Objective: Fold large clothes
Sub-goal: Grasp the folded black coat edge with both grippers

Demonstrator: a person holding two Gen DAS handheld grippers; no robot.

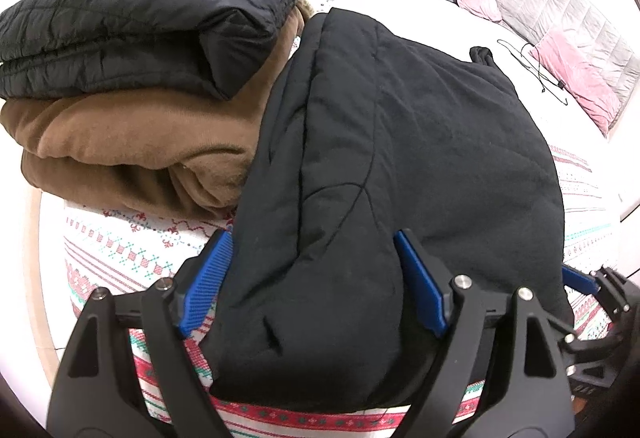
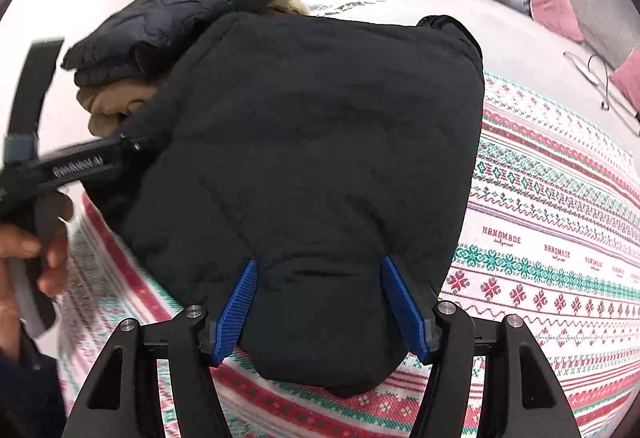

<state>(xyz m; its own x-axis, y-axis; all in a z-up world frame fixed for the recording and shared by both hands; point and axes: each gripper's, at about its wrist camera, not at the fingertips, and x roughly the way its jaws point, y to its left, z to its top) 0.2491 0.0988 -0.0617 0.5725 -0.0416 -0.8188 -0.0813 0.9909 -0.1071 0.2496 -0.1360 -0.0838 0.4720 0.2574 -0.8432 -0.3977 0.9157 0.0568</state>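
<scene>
Patterned bedspread (image 2: 540, 230) is being used; black coat (image 2: 320, 158) is being straddled by both spread grippers, left gripper (image 1: 312, 278) and right gripper (image 2: 318, 302); next fold likely needs a hem grip.

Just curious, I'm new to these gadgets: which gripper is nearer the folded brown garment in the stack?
Left. The left gripper straddles the black padded coat's edge beside the brown garment; the right gripper is at the coat's other side.

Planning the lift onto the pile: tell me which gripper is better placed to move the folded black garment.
Probably left. The left gripper straddles the black garment beside the brown-and-black pile; the right gripper straddles its far side.
</scene>
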